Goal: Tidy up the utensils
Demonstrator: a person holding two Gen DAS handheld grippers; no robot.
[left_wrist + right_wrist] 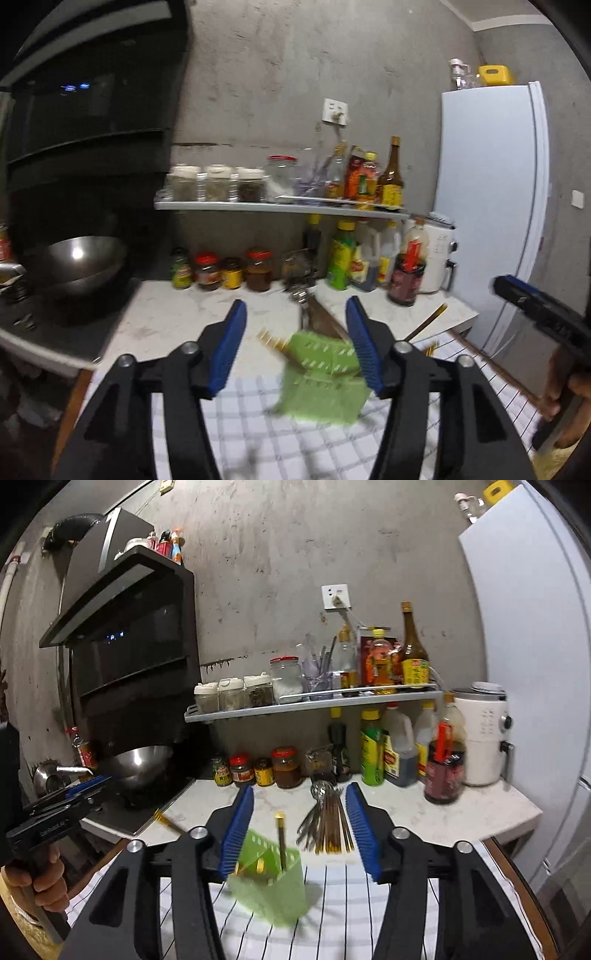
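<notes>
The spread, empty right gripper [299, 814] faces the loose pile of metal spoons and brown chopsticks [327, 823] just ahead, long axes pointing away.

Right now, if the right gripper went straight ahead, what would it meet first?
Probably the green holder, low between its open jaws, with the chopstick standing in it. The utensil pile lies beyond. Depth is unclear.

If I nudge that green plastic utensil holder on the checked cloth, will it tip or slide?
The green utensil holder looks thin, perforated and light, so a nudge would probably shift it. It stands taller than wide with a chopstick sticking up, so a push near the rim may tip it. The checked cloth beneath might bunch rather than let it slide.
</notes>
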